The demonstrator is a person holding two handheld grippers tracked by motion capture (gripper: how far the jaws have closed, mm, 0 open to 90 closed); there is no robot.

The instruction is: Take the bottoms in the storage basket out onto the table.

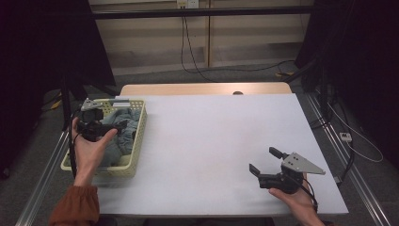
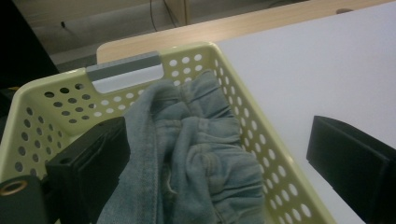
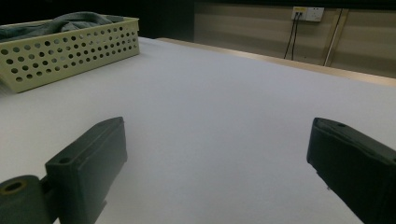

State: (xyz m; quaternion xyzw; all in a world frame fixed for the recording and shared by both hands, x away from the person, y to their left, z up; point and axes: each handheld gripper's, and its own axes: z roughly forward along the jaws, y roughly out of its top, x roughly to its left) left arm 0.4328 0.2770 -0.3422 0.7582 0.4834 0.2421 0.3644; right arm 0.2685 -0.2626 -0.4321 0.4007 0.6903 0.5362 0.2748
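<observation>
Nothing has been lifted yet: the denim garment point(image 2: 187, 154) lies in the basket point(image 2: 261, 126), straddled by the released left tool point(image 2: 219, 168); the right tool point(image 3: 219, 168) is held released over the bench point(image 1: 211, 141).

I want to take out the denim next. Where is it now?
The denim lies bunched in the basket at the table's left edge in the high view, with the left gripper open over it.
</observation>
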